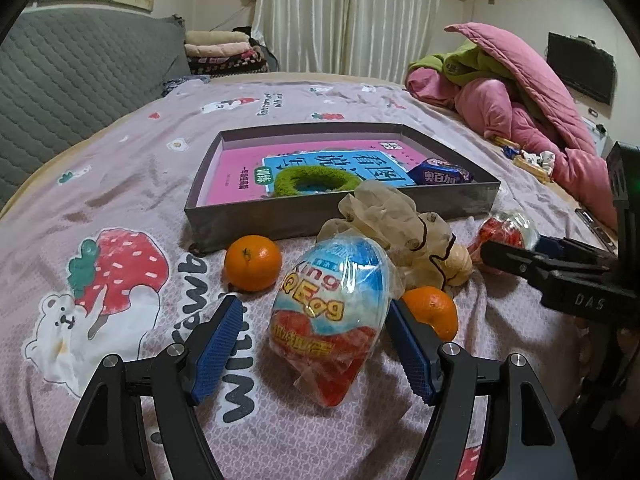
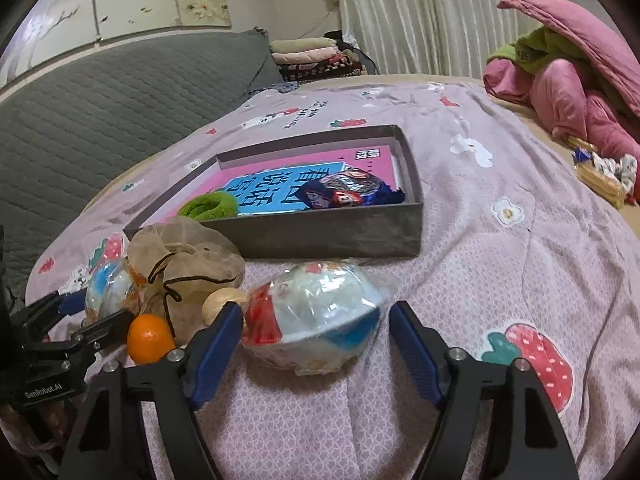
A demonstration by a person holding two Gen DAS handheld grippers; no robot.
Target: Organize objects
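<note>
Two plastic-wrapped toy eggs lie on the pink bedsheet in front of a grey box (image 1: 240,224). My left gripper (image 1: 315,302) is open around the upright blue-and-red egg (image 1: 332,320); its left pad stands clear and its right pad is at the wrapper. My right gripper (image 2: 316,307) is open around the other egg (image 2: 316,320), which lies crosswise, with both pads right at the wrapper's ends. The box (image 2: 332,232) holds a pink book, a green scrunchie (image 2: 208,204) and a blue snack packet (image 2: 352,192). Each gripper shows in the other view: right gripper (image 1: 516,246), left gripper (image 2: 106,308).
Two oranges (image 1: 253,263) (image 1: 434,312) and a beige gauze pouch (image 1: 394,224) lie between the eggs and the box. A heap of pink and green quilts (image 1: 540,100) fills the far right. A grey quilted headboard (image 1: 80,80) runs along the left.
</note>
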